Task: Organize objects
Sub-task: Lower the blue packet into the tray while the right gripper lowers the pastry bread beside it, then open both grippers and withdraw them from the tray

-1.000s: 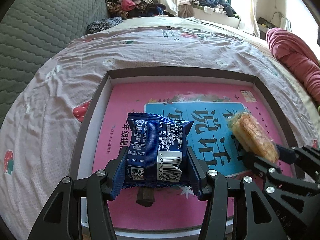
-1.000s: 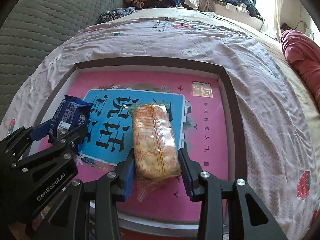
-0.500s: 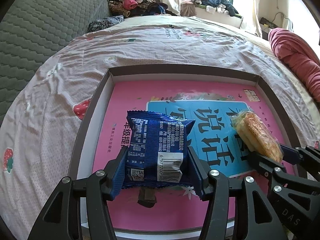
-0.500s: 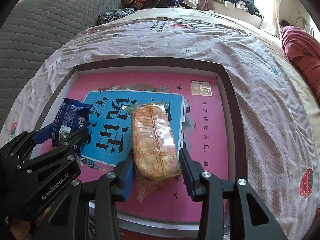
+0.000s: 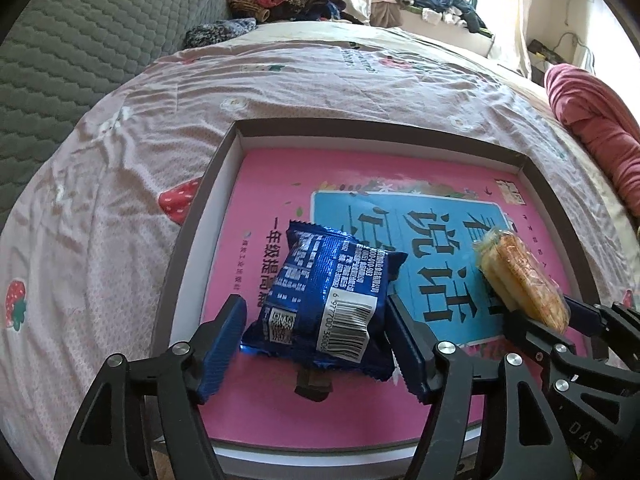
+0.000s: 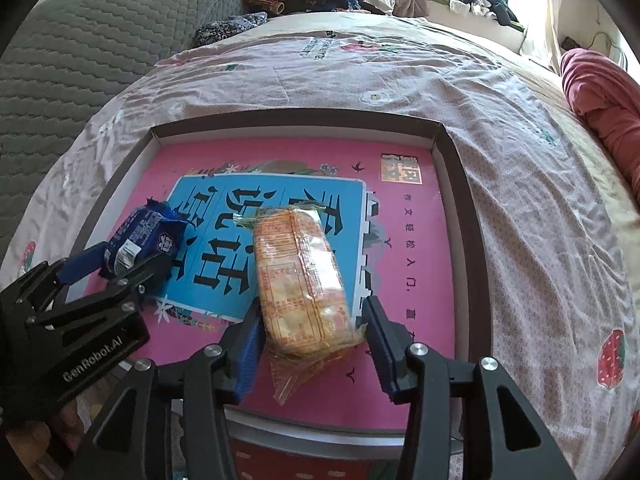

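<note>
The left gripper (image 5: 316, 344) is standing over the lower left of the tray (image 5: 200, 224), its jaws having just been opening; the blue packet (image 5: 324, 300) is lying between them, tilted, a clear gap showing at the left finger (image 5: 222, 344) while the right finger is sitting just beside the packet's barcode edge, so it is holding nothing; the packet's long axis is running away from the fingers toward the upper left of the frame. The right gripper (image 6: 310, 344) is sitting at lower centre of its view, jaws also having just been opening; the cracker pack (image 6: 300, 280) is lying lengthwise between them, pointing up the frame, with a gap at the right finger (image 6: 380, 344), so the grip is looking released. Each hand is nearest its own pack, and the coming move is likely a straight pull back along each pack's length. The tray is resting on the bedsheet (image 5: 120, 160) and holding a pink book (image 6: 400, 220), with both packs lying on its cover.
</note>
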The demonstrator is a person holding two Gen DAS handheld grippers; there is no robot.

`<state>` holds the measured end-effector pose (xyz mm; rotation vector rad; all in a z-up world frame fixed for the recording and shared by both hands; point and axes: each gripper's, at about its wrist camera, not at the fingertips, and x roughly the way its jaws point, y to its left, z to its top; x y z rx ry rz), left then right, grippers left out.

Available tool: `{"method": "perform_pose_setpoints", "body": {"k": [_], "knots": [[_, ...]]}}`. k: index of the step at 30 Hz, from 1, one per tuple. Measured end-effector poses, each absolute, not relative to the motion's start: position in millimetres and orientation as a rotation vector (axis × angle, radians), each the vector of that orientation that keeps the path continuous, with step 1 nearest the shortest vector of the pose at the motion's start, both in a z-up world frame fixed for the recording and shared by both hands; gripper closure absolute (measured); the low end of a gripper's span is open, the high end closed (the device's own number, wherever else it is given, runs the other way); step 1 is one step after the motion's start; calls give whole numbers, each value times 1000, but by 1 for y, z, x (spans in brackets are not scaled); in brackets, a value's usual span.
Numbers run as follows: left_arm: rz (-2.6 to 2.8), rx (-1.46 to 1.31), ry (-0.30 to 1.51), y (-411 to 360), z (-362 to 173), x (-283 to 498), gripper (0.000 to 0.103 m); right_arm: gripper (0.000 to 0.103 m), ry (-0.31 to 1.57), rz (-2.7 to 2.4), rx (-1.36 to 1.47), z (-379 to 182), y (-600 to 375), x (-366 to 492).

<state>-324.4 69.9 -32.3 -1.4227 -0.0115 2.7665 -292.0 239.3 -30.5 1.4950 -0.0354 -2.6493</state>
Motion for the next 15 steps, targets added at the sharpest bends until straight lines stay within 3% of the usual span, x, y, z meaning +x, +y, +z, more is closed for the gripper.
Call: {"method": "perform_pose_setpoints", "body": {"k": [6,8,15], "knots": [[2761,-1433,23,70,-32,-321,30,47,-28,-2646,1508,-31,239,-289],[2750,-1447,20,69,-31,-321,30,39,-17,-2649,1509,-31,239,-288],[2722,-1453,5,67,-28,-316,28,37,-13,-2644,1500,-26,237,-283]]}}
